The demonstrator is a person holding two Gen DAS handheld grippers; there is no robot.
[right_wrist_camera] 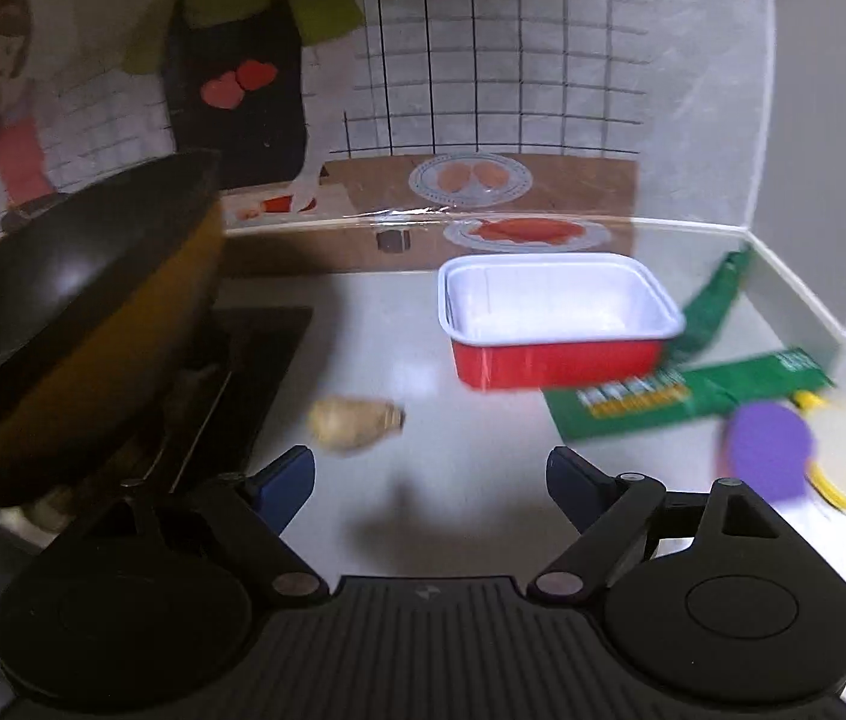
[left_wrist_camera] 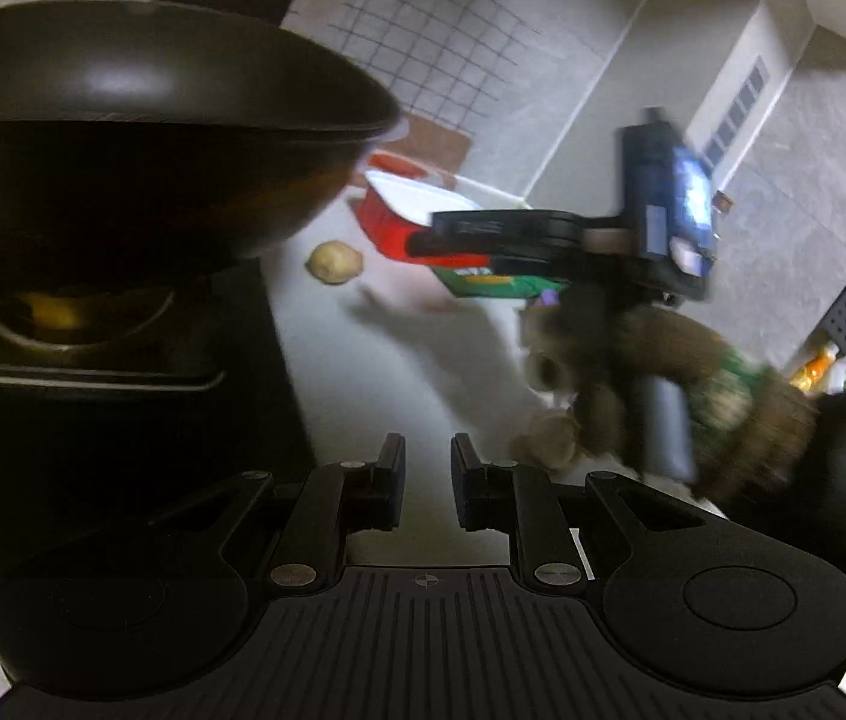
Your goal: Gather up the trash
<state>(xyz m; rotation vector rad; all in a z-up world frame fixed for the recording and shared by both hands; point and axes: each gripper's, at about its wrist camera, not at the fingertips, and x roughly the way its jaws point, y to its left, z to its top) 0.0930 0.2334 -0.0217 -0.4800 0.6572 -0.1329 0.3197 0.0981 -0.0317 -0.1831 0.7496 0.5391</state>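
Green wrapper [right_wrist_camera: 687, 396] flat, long axis left-right.

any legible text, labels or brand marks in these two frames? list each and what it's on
None can be read.
Green wrapper: white and yellow print in a band, too blurred to read.
Purple-and-yellow round packet: no print can be made out.
Red tray: no print visible.
Wall poster: drawings only, no words visible.

Dim, motion-blurred, fisheye-warped, dark vignetted corners
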